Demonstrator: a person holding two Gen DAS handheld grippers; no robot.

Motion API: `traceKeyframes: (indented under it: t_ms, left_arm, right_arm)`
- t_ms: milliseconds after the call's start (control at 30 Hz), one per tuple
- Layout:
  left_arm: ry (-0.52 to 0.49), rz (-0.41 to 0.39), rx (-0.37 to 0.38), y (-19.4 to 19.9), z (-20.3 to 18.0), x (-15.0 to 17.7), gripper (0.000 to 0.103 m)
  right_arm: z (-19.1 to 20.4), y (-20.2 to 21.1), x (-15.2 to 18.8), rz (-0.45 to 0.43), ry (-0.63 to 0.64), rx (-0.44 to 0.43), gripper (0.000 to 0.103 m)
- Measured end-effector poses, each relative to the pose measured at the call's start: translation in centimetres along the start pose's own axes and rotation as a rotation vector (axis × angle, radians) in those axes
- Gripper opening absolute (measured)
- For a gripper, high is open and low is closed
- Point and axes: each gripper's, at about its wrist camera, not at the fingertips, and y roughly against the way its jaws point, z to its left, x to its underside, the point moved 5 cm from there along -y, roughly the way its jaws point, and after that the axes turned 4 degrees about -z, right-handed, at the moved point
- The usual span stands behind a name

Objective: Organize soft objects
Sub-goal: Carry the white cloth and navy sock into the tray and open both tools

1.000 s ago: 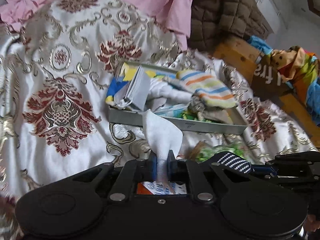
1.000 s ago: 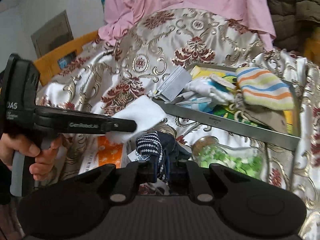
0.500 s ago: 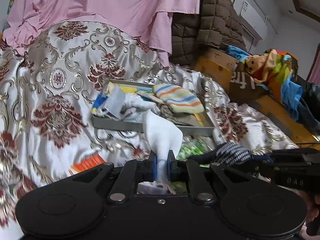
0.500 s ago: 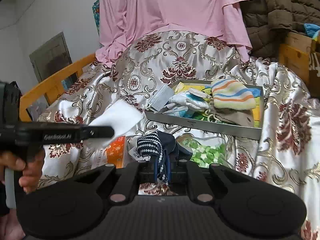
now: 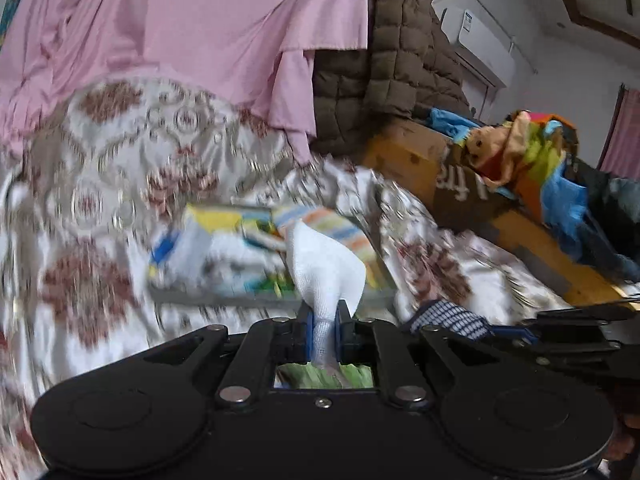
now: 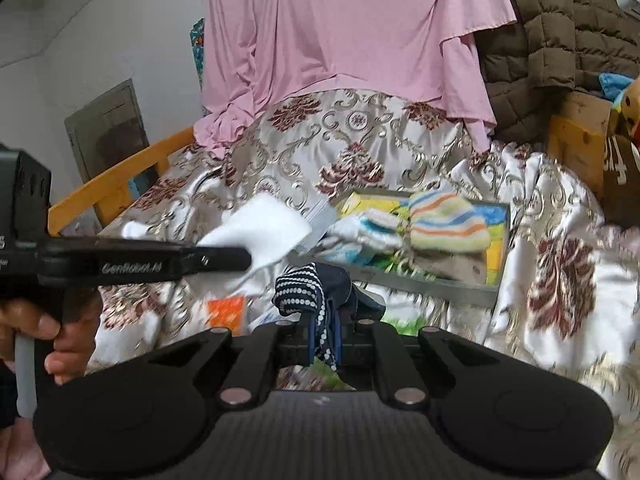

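1. Two grippers are up over the bed, each with a soft thing clamped. The left gripper (image 5: pixel 323 330) has its blue pads pressed tight on a white cloth (image 5: pixel 326 270), which stands up out of the jaws in a loose fold.
2. The right gripper (image 6: pixel 324 334) pinches a navy sock with white dots (image 6: pixel 310 286); the sock bunches above the fingers and a strip of it hangs down between them.
3. From the right wrist view, the left gripper (image 6: pixel 240 258) reaches in from the left, a hand (image 6: pixel 52 330) on its handle, the white cloth (image 6: pixel 264 226) flaring off its tip.
4. Beyond both lies a grey tray (image 6: pixel 440 286) on the patterned satin bedspread (image 6: pixel 360 152). In it sit a striped knit hat (image 6: pixel 448 224) and other small folded pieces, blurred in the left view.
5. A pink sheet (image 6: pixel 352 28) hangs behind, a brown quilted coat (image 6: pixel 560 32) to its right.
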Motion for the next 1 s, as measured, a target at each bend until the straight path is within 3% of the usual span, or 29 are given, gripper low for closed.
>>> traceKeyframes:
  t_ms: [233, 433, 667, 1000]
  left_arm:
    - [-0.054, -0.076, -0.026, -8.9, 1.3, -5.0, 0.013]
    - [-0.006, -0.095, -0.047, -17.4, 1.7, -7.0, 0.013]
    - [0.003, -0.048, -0.067, -25.1, 1.5, -6.1, 0.014]
    - [-0.022, 0.046, -0.079, -27.7, 1.6, -2.6, 0.021]
  right_arm:
    - [-5.1, -7.1, -3.7, -0.055, -0.023, 0.120, 0.010]
    - [-11.3, -13.8, -5.3, -0.073, -0.088, 0.210, 0.010]
    - [-15.6, -19.4, -5.5, -0.043, -0.127, 0.255, 0.011]
    - [-16.4, -20.9, -3.1, -0.006, -0.157, 0.258, 0.024]
